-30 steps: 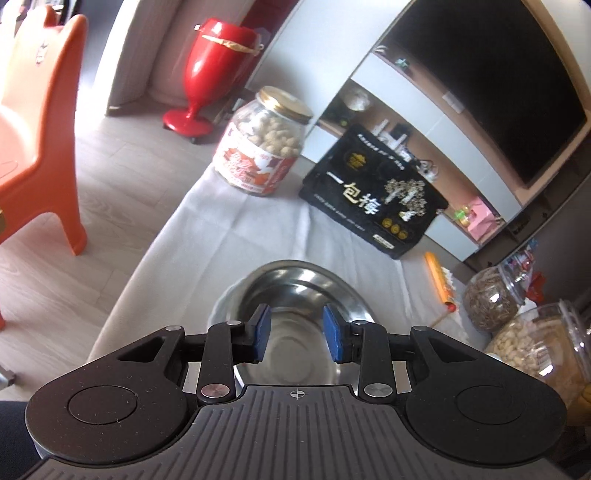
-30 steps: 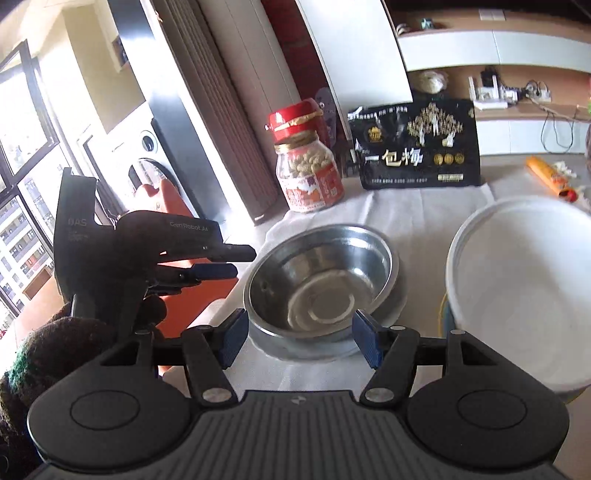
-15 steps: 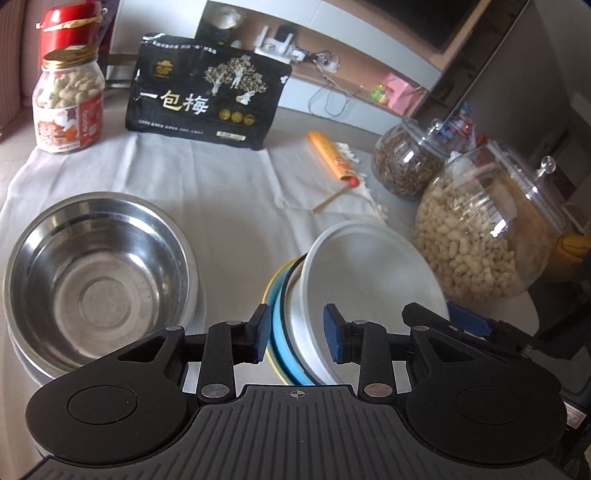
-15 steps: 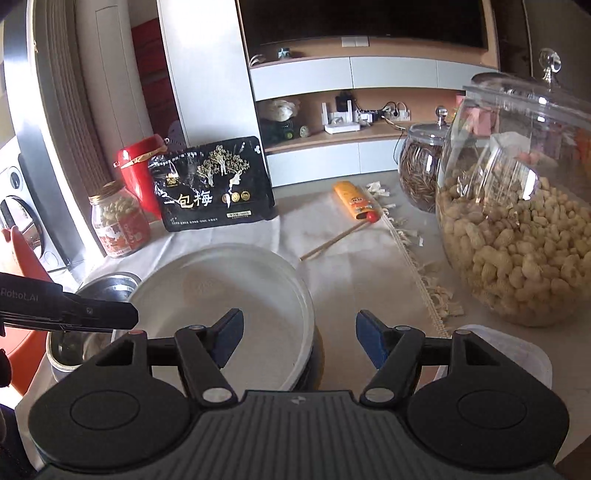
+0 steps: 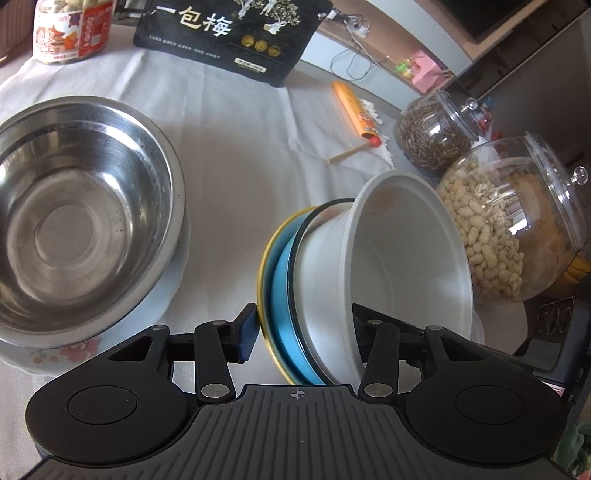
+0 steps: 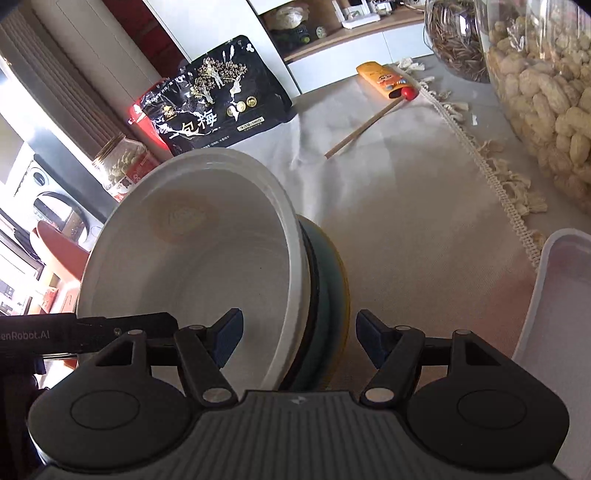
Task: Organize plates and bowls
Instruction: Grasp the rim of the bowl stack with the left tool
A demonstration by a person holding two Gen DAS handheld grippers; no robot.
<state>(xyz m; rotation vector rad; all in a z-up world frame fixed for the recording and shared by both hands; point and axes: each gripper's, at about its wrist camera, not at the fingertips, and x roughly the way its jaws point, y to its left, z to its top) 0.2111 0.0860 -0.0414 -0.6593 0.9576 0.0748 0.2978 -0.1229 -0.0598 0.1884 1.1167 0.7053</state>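
A white bowl [image 5: 402, 258] sits nested in a blue bowl [image 5: 286, 295] and a yellow-rimmed dish [image 5: 264, 273]. My left gripper [image 5: 301, 332] is open with its jaws astride the near rim of this stack; the right finger is hidden behind the white bowl. In the right wrist view the same white bowl [image 6: 192, 266] fills the left, and my right gripper [image 6: 297, 338] is open astride its rim and the dishes under it. A steel bowl [image 5: 77, 214] rests on a floral white plate [image 5: 74, 347] at the left.
A white cloth [image 5: 236, 122] covers the table. At the back stand a black snack bag [image 5: 229, 33], a peanut jar [image 5: 70, 29], an orange tube [image 5: 352, 107] and two glass jars [image 5: 517, 221]. A white plastic container [image 6: 557, 317] lies at the right.
Both grippers have swung from the steel bowl towards the stacked bowls and come in close. The left jaws have opened wider and both grippers now straddle the stack's rim.
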